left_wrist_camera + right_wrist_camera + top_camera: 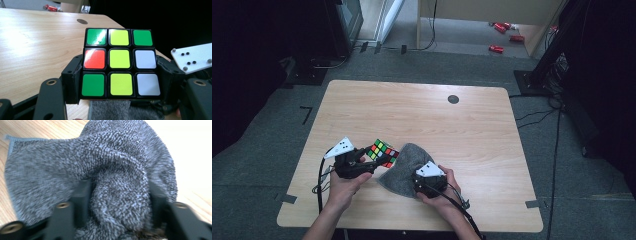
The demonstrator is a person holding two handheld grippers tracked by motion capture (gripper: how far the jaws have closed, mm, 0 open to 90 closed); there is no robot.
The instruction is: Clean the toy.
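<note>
Clamped on the rigid, slick puzzle cube (120,63), my left gripper (357,162) holds it by opposite sides near the table's (422,107) front edge; my right gripper (428,181) pinches a bunch of soft, limp grey cloth (100,177) beside it.

Near my edge of the tabletop (422,107): puzzle cube (382,152) sits between my left tongs (362,161), raised just above the cloth (404,170). Cloth lies right of the cube, touching or nearly so. My right tongs (424,182) sit at the cloth's right side, a fold bunched between them.
</note>
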